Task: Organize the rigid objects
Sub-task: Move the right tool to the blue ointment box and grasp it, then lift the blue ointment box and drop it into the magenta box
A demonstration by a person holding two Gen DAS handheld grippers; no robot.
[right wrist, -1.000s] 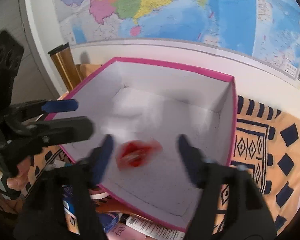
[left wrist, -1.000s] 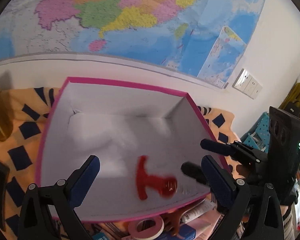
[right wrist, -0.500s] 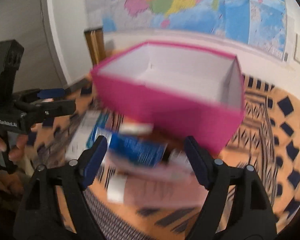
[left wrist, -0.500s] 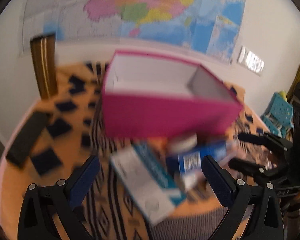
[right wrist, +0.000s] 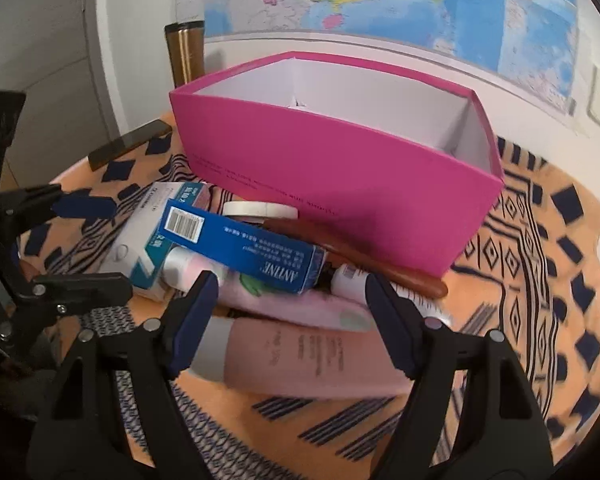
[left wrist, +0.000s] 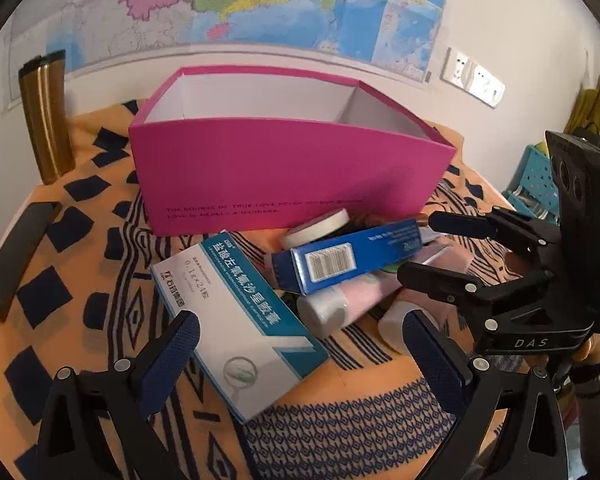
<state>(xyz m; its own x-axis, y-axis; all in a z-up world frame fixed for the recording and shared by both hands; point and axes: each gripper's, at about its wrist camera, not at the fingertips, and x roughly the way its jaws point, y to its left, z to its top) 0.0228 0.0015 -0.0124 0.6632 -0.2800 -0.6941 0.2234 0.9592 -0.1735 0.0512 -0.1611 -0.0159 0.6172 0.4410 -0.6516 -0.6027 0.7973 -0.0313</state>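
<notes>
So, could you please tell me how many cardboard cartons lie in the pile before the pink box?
2: the white-and-teal carton leftmost, and the blue carton atop the pink tubes. Others may be hidden.

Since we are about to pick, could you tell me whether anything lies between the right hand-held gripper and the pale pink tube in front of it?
Nothing visible does: the right hand-held gripper, jaws closing, faces the pale pink tube directly. The dark blue carton rests farther back, on another pink tube.
</notes>
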